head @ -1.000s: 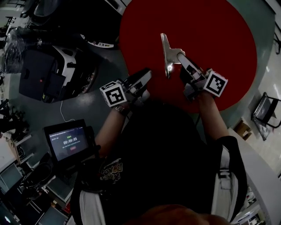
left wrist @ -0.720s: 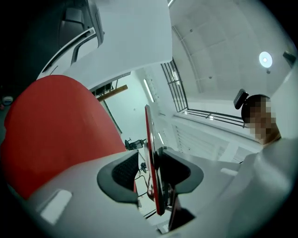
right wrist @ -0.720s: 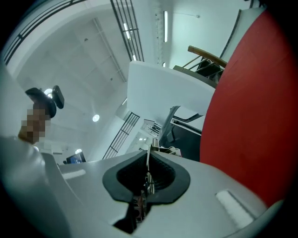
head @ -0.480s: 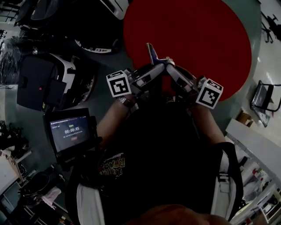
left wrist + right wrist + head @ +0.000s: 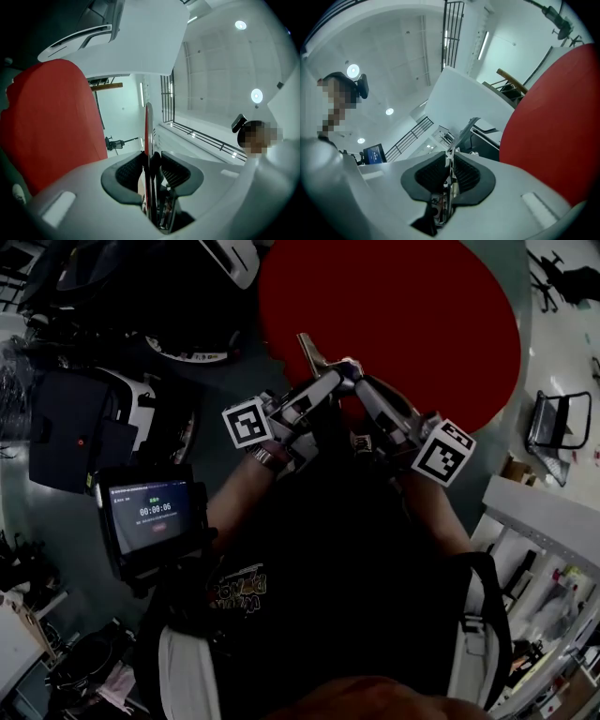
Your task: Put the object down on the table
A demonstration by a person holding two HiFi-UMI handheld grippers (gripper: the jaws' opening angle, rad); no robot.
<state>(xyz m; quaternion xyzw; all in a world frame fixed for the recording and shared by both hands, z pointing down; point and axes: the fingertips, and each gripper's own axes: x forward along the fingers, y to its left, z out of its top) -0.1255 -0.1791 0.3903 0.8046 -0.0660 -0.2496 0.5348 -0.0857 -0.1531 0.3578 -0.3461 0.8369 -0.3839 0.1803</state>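
Left gripper view: my left gripper (image 5: 150, 171) is clamped on the thin metal object (image 5: 148, 133). My right gripper (image 5: 450, 174), its jaws just opening, has the object's edge between slackened pads. The object's long axis points out toward the red table (image 5: 422, 315) beyond.

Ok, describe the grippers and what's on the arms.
Left gripper and right gripper: grey plastic, black ribbed pads, each with a white cube of black square markers. A wristband on the left wrist; forearms bare. The right gripper's jaws have just been opening, a metal strip between them.
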